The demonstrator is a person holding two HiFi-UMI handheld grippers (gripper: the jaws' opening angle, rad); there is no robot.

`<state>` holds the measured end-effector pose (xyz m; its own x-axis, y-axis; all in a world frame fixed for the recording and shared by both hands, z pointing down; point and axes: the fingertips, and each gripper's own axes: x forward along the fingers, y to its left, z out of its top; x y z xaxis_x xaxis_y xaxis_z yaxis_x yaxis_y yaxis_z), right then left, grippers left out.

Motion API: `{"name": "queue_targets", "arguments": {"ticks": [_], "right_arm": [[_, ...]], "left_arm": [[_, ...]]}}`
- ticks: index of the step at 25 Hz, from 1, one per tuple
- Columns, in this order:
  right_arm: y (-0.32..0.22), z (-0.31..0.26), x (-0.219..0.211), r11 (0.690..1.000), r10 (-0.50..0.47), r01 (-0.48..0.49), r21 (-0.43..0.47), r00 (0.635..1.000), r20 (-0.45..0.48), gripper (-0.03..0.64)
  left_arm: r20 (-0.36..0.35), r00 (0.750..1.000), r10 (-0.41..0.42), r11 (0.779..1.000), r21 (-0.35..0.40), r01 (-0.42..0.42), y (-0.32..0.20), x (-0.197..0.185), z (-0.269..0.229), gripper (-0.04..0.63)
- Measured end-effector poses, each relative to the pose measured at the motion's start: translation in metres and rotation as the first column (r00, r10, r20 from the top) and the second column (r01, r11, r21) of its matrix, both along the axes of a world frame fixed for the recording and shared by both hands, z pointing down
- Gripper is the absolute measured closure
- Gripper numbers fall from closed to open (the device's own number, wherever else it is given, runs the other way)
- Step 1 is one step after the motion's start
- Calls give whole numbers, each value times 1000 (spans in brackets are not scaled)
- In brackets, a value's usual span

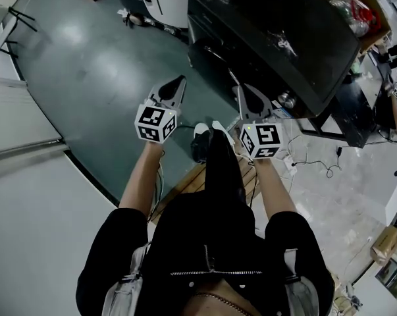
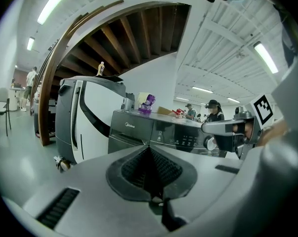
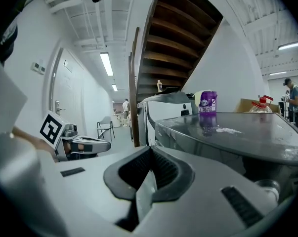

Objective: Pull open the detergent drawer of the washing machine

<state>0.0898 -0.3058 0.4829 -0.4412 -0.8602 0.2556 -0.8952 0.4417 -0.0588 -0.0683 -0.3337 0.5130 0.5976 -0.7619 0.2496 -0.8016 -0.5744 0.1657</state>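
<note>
The dark washing machine (image 1: 270, 38) stands ahead of me on the right. In the left gripper view its front panel shows the detergent drawer face (image 2: 131, 126) with a logo, left of the buttons and the round knob (image 2: 210, 143). The drawer face sits flush with the panel. My left gripper (image 1: 182, 79) (image 2: 149, 149) is shut and empty, a short way in front of the machine and touching nothing. My right gripper (image 1: 241, 87) (image 3: 151, 149) is also shut and empty, level with the machine's top (image 3: 237, 127), near its corner.
A white appliance (image 2: 87, 117) stands left of the washer under a wooden staircase (image 2: 134, 33). A purple bottle (image 3: 208, 102) and red-capped items sit on the washer's top. Cables (image 1: 317, 163) and a cardboard box (image 1: 386, 239) lie on the floor to the right. People stand far off.
</note>
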Motion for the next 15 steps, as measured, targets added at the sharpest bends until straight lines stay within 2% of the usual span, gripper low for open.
{"name": "queue_targets", "arguments": {"ticks": [6,9,11,12,13,15], "right_arm": [[-40,0,1,1000,-12,12,0,1000,12,611],[-50,3,0,1000,-14,14,-2,1000,9,611],[-53,6,0,1000,-15,15,-10,1000,12,611],[-53,7,0,1000,-14,14,-15,1000,13,611],[-54,8,1,1000,-14,14,-21,1000,15,611],[-54,9,1,999,-13,13,-31,1000,15,611]], "left_arm": [[-95,995,7,999,-38,-10,-45,11,7,578],[-223,972,69,997,-27,-77,-56,22,4,577],[-341,934,107,993,-18,-120,-62,28,0,567],[-398,910,118,990,-18,-136,-66,30,-1,523],[-453,882,126,988,-23,-153,-69,32,-2,424],[-563,817,126,983,-42,-181,-75,34,-4,347]]}}
